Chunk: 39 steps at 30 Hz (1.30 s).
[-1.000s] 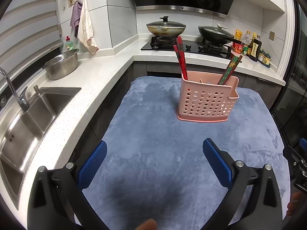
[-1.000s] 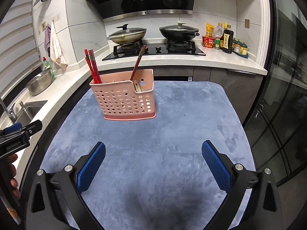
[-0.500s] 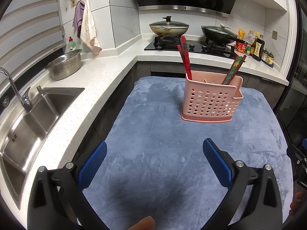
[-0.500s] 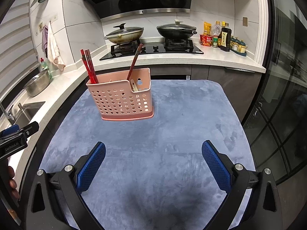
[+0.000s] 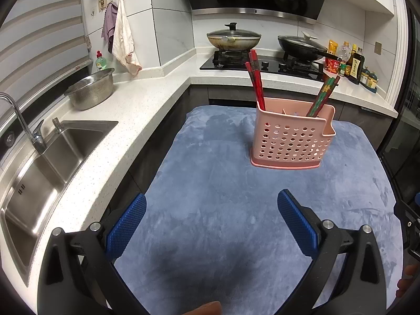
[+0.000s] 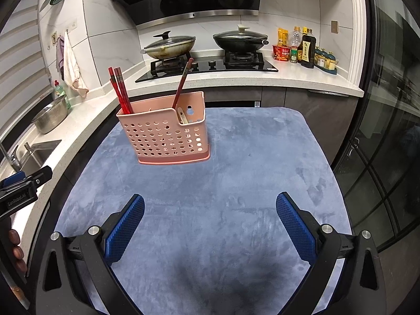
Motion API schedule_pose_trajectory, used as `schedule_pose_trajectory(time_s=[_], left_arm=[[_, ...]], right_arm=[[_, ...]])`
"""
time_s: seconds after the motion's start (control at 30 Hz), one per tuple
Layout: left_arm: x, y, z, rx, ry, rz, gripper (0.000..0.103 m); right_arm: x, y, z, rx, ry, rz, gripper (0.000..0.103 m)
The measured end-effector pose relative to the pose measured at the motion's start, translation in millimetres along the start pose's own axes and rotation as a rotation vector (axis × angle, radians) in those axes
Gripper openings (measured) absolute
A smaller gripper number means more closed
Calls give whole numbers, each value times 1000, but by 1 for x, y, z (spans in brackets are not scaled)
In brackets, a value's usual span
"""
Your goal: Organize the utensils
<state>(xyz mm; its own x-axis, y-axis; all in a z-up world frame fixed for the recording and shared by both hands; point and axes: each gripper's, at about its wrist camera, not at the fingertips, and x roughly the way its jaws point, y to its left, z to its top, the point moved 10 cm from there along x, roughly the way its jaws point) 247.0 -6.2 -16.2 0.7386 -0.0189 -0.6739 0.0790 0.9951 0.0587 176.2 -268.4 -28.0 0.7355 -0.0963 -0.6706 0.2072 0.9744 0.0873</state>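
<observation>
Both my grippers, left (image 5: pixel 212 219) & right (image 6: pixel 210 219), are spread wide w/ nothing in them, hovering over the blue mat (image 6: pixel 252 162). Pink utensil basket (image 6: pixel 168 137) sits upright toward the mat's far side; red chopsticks (image 6: pixel 120 92) in its left end, another pair (image 5: pixel 323 95) on the right, plus maybe a spoon (image 6: pixel 182 116), hard to tell.

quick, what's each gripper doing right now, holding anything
Left gripper: open, holding nothing, above the blue mat.
Right gripper: open, holding nothing, above the same mat.
</observation>
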Motion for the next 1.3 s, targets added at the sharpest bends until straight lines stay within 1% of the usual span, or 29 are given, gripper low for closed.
schedule_pose_trajectory(time_s=[0.6, 0.77, 1.3], left_arm=[[5, 3, 1, -11, 2, 25, 96], [8, 4, 0, -27, 16, 16, 96], [8, 3, 1, -17, 16, 11, 95]], right_arm=[[6, -6, -4, 23, 13, -6, 96], [7, -8, -5, 32, 15, -5, 96], [8, -8, -5, 31, 17, -3, 96]])
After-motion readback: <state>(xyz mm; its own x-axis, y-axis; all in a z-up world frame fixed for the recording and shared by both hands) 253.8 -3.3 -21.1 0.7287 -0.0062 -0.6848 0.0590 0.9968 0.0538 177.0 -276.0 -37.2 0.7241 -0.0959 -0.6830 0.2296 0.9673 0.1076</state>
